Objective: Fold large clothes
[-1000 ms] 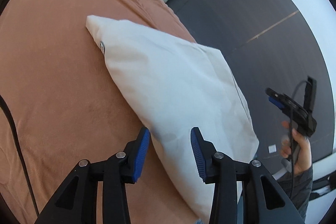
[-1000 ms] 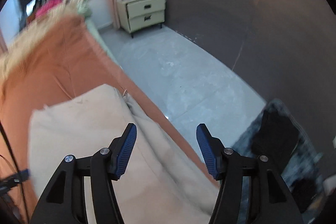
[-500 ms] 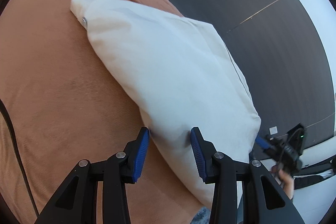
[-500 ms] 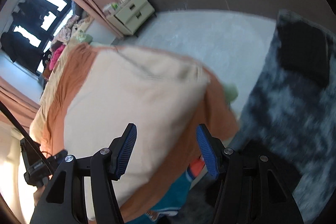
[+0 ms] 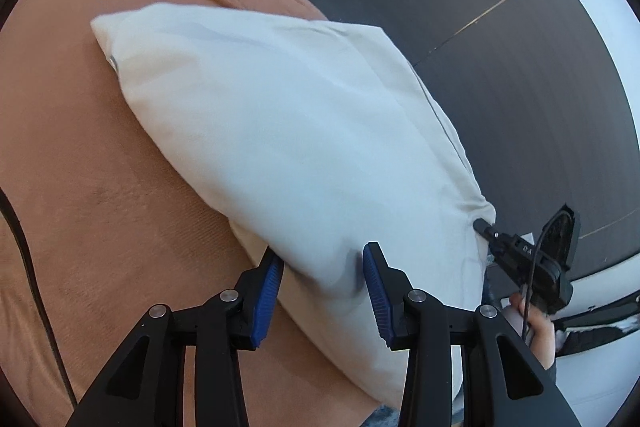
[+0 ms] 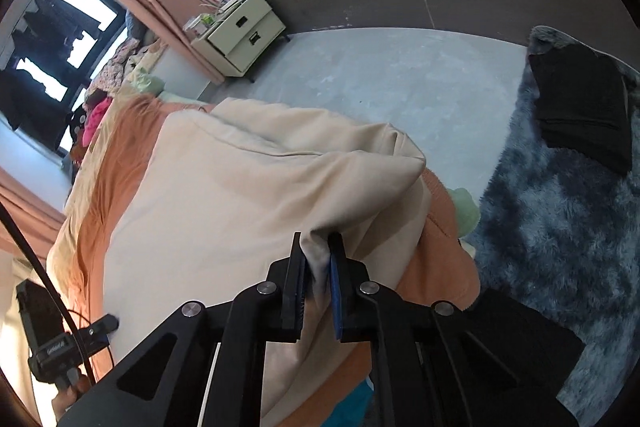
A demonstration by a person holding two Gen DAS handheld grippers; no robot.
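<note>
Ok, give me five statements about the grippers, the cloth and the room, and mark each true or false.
1. The right gripper is shut on the cream cloth. True.
2. The left gripper is shut on the cloth. False: its fingers are apart, either side of the cloth's edge.
3. The cloth lies on an orange blanket. True.
4. A red rug covers the floor. False: the rug is grey-blue and shaggy.
5. A pale drawer cabinet stands by the wall. True.
</note>
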